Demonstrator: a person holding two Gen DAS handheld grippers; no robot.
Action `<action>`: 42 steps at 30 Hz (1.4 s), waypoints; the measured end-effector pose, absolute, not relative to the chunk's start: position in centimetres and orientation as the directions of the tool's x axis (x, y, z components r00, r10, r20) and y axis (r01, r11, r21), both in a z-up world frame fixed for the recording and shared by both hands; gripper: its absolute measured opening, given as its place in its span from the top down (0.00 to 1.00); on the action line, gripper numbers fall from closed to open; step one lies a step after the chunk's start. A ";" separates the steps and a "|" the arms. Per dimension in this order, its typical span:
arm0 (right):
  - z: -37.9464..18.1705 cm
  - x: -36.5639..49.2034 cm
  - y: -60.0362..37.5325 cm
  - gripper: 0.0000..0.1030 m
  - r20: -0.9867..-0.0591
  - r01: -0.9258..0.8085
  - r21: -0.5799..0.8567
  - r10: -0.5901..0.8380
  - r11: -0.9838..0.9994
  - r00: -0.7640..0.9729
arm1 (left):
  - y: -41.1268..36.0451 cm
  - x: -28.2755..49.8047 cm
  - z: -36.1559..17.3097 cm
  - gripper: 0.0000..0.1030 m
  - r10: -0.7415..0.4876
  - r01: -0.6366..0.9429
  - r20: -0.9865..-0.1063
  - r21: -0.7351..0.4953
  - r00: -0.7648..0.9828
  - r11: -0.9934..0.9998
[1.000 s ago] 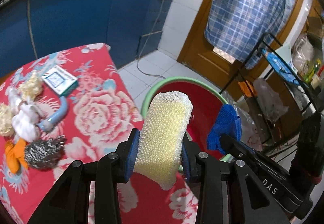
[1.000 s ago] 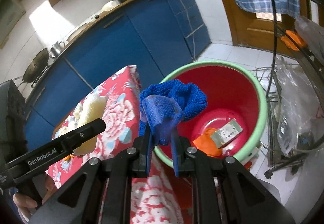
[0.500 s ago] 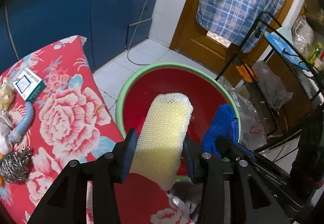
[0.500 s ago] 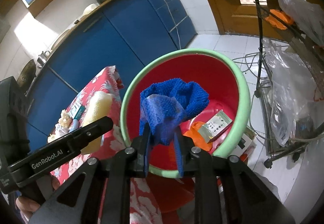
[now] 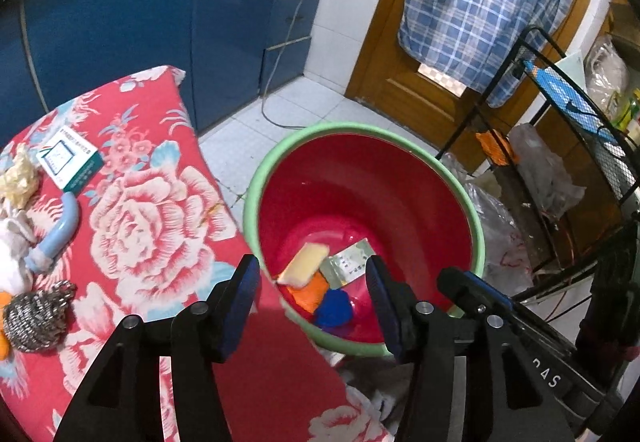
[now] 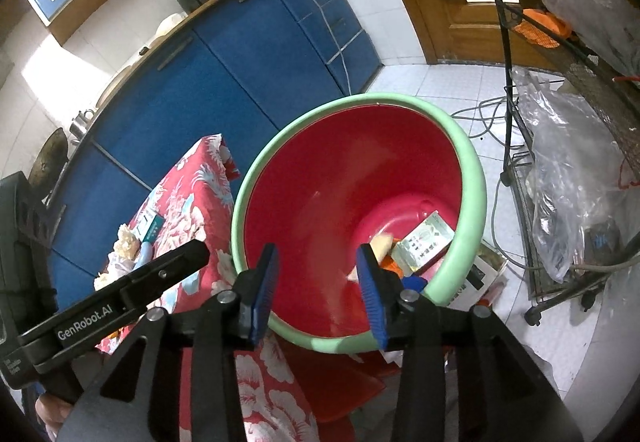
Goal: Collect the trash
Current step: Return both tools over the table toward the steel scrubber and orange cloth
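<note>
The red bucket (image 5: 360, 178) with its green rim stands on the floor just beside the table (image 5: 160, 210) with the red flowered cloth. It already holds a yellow sponge (image 5: 304, 264), a small box (image 5: 350, 266), an orange scrap (image 5: 312, 292) and a blue cloth (image 5: 334, 312) at its bottom.

Both grippers hang over the bucket's near rim. The left gripper (image 5: 312, 306) has its jaws opening with nothing between them, and the right gripper (image 6: 318, 292) is likewise opening and empty.

The trash left to collect lies at the far left of the table. The green and white box (image 5: 68, 162) looks light and stiff, so a pinch across its short sides should hold. The white rag (image 5: 14, 242) is soft and limp; gathering a bunched fold is likely best. The blue curved tube (image 5: 60, 230) seems rigid and smooth, probably slippery, so grip its middle squarely. The steel scrubber (image 5: 36, 316) is springy and light, and gives under pressure, so squeeze through its centre. The pale crumpled wad (image 5: 18, 182) looks weightless and fragile.
</note>
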State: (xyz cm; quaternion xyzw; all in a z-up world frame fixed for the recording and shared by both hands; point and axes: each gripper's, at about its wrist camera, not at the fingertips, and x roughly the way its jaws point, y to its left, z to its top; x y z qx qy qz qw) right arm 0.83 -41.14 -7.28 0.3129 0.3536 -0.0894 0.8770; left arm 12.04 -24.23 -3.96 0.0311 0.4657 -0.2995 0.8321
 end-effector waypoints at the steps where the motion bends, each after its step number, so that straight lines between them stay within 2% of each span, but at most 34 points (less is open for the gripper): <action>1: -7.2 0.8 -41.0 0.57 -0.675 0.375 0.485 0.066 0.790 0.735 | -23.9 12.0 -3.8 0.45 -0.470 0.524 -0.792 -0.228 0.390 0.821; 14: -6.4 1.2 -38.1 0.48 -0.677 0.351 0.483 0.088 0.803 0.731 | -17.6 11.8 -2.1 0.45 -0.444 0.430 -0.766 -0.243 0.464 0.869; 20: -5.9 1.7 -35.9 0.40 -0.681 0.330 0.475 0.103 0.816 0.725 | -14.0 11.7 -1.6 0.45 -0.404 0.366 -0.757 -0.233 0.513 0.901; 26: -5.5 2.5 -33.3 0.35 -0.683 0.285 0.455 0.124 0.844 0.720 | -10.3 11.9 -1.5 0.45 -0.363 0.297 -0.752 -0.230 0.550 0.927; 42: -3.9 4.7 -26.8 0.34 -0.664 0.148 0.374 0.153 0.916 0.732 | -0.8 13.2 -2.8 0.44 -0.213 0.078 -0.753 -0.211 0.623 0.974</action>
